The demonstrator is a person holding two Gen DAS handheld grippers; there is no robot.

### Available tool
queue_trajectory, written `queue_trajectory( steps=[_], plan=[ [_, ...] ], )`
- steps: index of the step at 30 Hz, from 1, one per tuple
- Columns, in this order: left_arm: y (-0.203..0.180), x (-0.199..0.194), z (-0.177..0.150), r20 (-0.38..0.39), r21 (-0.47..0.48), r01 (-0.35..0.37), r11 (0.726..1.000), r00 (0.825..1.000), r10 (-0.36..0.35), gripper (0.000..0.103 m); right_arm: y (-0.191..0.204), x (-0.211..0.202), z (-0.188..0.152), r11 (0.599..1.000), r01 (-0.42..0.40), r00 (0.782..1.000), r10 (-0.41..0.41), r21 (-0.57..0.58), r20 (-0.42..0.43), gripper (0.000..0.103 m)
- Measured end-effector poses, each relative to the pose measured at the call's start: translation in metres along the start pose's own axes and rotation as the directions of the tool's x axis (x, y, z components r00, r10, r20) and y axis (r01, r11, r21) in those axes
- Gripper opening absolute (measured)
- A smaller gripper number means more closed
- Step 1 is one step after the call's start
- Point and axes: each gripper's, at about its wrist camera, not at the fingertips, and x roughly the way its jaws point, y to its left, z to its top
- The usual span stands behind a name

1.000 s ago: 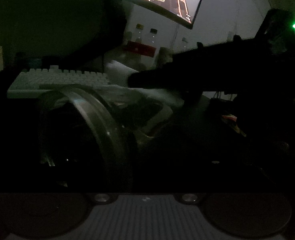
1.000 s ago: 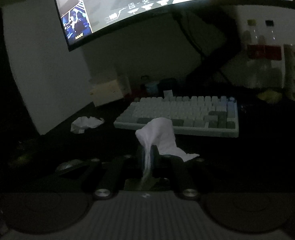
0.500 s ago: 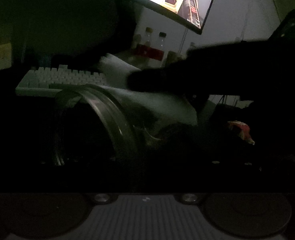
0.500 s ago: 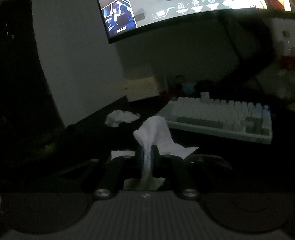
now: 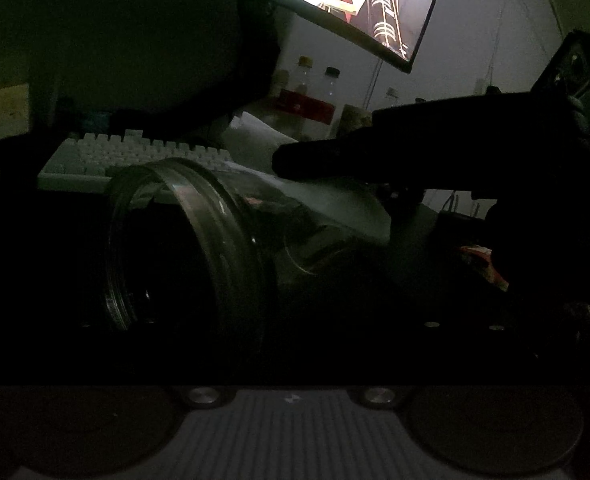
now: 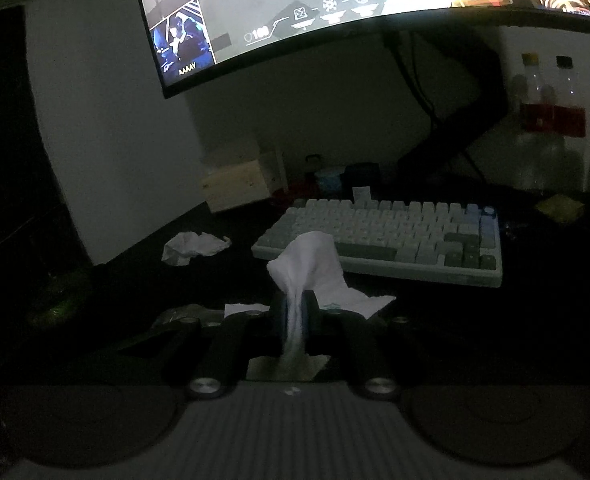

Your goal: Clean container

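Your right claw [image 6: 295,312] was clamped on a white tissue [image 6: 307,264], low in the centre of the right wrist view. Both pads pressed the tissue's narrow waist; its bunched top stood above the fingertips, and a flat corner spread to the right on the dark desk [image 6: 435,320]. In the left wrist view that claw [image 5: 283,162] entered from the right as a dark bar, with the tissue [image 5: 335,200] lying under it against the upper wall of the jar [image 5: 199,248].

Your left claw held the jar. Its jaws stood wide around the glass body, but its fingers were lost in the dark, so pad contact could not be read. The jar lay on its side, centre left of the frame, with its ribbed mouth turned to the left.

Behind, a pale keyboard [image 6: 383,240] lay at centre right of the right wrist view. A crumpled tissue [image 6: 195,246] sat to its left, apart from it. A lit monitor [image 6: 335,4] ran along the top edge. Two bottles [image 6: 551,120] stood at far right.
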Motion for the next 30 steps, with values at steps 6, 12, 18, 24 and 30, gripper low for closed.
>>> queue_trajectory(
  steps=[6, 12, 18, 24, 30],
  plan=[
    [0.000, 0.000, 0.000, 0.001, 0.000, 0.001, 1.000, 1.000, -0.001, 0.089, -0.010, 0.001, 0.004, 0.999, 0.029, 1.000, -0.029, 0.025, -0.008, 0.008],
    [-0.002, 0.000, 0.001, -0.001, 0.002, 0.005, 1.000, 1.000, -0.005, 0.089, 0.010, -0.001, 0.001, 0.999, -0.046, 0.999, 0.045, -0.017, -0.013, 0.009],
    [-0.005, 0.000, 0.000, -0.004, 0.013, 0.014, 1.000, 1.000, -0.014, 0.089, -0.006, 0.002, 0.004, 1.000, -0.017, 1.000, 0.017, 0.018, -0.020, 0.009],
    [-0.007, 0.001, 0.001, -0.004, 0.011, 0.017, 1.000, 1.000, -0.017, 0.090, 0.006, 0.002, -0.001, 0.999, 0.029, 0.999, -0.030, -0.032, -0.018, 0.010],
    [-0.012, 0.002, 0.001, -0.018, -0.035, 0.080, 0.996, 0.997, -0.081, 0.090, 0.007, 0.000, -0.005, 0.996, -0.079, 0.996, 0.077, -0.032, -0.046, 0.009]
  ],
)
